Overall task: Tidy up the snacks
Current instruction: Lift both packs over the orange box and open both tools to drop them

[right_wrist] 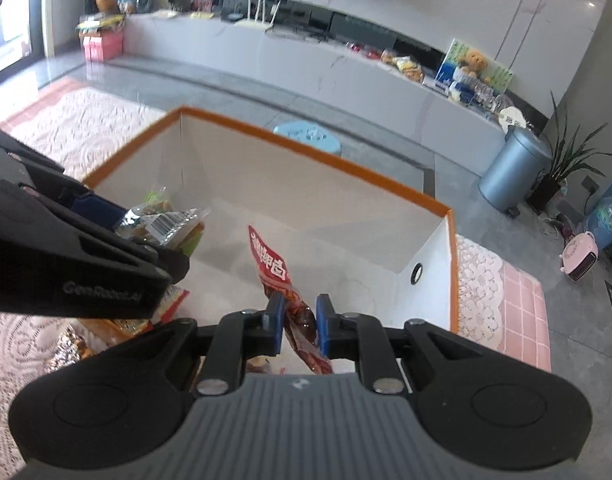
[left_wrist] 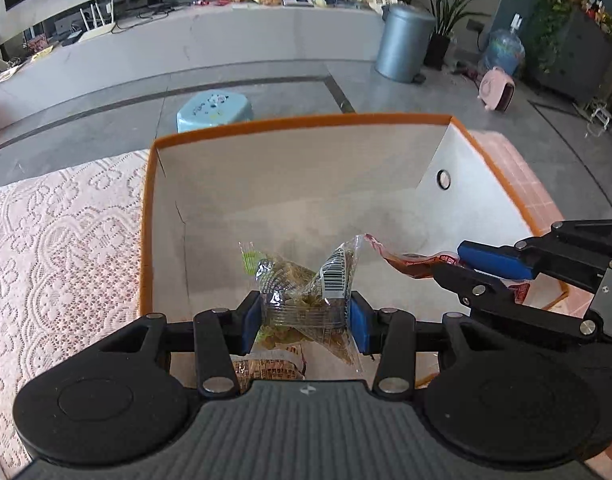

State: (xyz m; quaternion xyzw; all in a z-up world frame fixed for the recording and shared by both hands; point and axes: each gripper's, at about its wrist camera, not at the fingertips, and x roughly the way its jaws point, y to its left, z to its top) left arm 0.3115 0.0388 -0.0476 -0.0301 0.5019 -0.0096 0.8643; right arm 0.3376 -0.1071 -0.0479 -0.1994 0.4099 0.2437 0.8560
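Above box [left_wrist: 306,120], 2 grippers pinch snack packets.

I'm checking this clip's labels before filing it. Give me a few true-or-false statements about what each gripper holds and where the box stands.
1. The left gripper is shut on a clear snack packet. True.
2. The right gripper is open, holding nothing. False: it grips a red snack packet.
3. Both packets hang over the orange-rimmed box. True.
4. The box stands on bare floor. False: it stands on a pink lace cloth.
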